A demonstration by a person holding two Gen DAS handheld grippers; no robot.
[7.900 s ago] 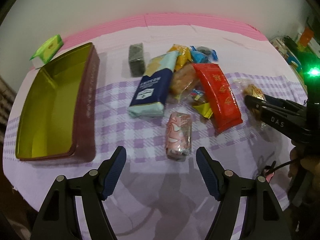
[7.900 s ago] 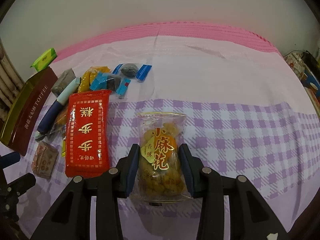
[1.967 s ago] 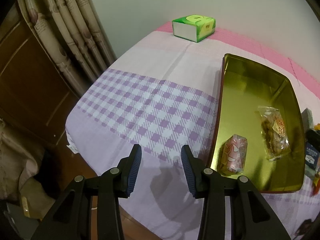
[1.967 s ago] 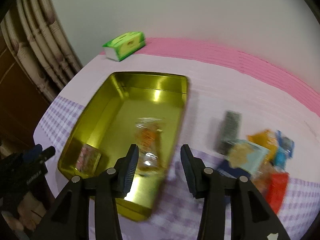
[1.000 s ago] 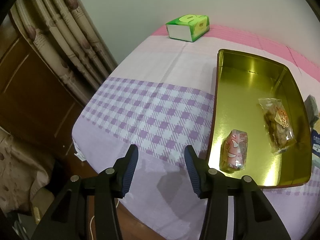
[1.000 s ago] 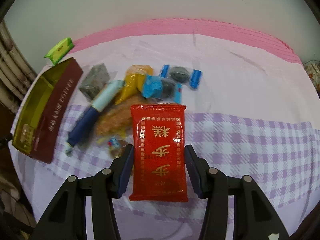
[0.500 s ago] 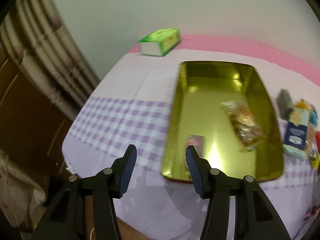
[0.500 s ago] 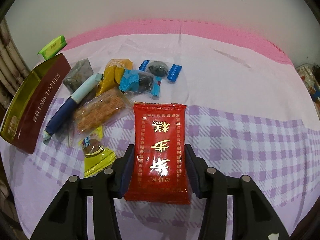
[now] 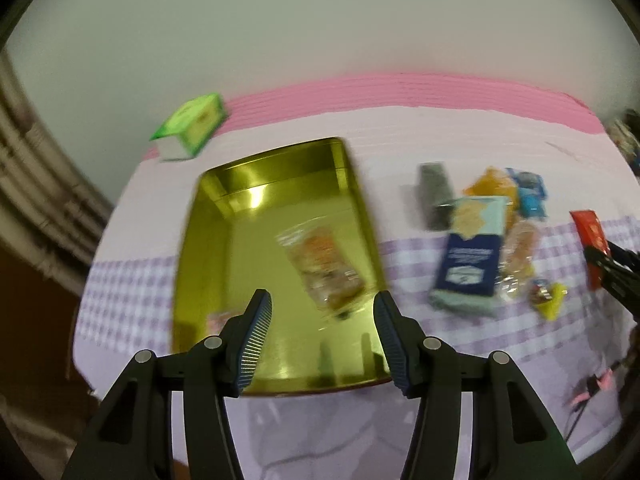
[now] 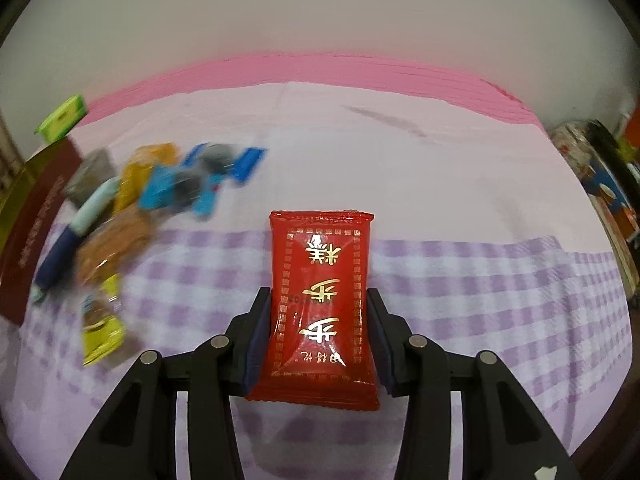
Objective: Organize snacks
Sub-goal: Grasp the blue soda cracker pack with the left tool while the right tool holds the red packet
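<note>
Right gripper (image 10: 318,338), seen from its own camera: both blue pads pressed against the long sides of a red packet (image 10: 320,304) with gold characters, which is clamped lengthwise between the jaws and reaches well beyond the fingertips; the purple-checked tablecloth (image 10: 480,300) lies beneath; ahead and to the left of the fingers, blurred, lies the remaining heap of snacks: a yellow wrapper (image 10: 100,328), a dark-blue and pale-blue packet (image 10: 68,240), an orange packet (image 10: 138,180) and blue-ended sweets (image 10: 208,176); at the far left edge, the maroon outer wall of the tin (image 10: 36,224).

Left gripper (image 9: 322,334), seen from its own camera: jaws opening, standing moderately apart with nothing between them; directly ahead of the fingertips the gold-lined tin (image 9: 208,240) lies open on the cloth; inside it a clear bag of brown snacks (image 9: 324,268) sits just beyond the tips, and a pink wrapper (image 9: 218,320) shows partly behind the left finger; a green box (image 9: 190,126) stands beyond the tin, to the left; the snack heap lies to the right of the tin, and the red packet (image 9: 590,230) in the other gripper (image 9: 600,258) shows at the far right edge.
</note>
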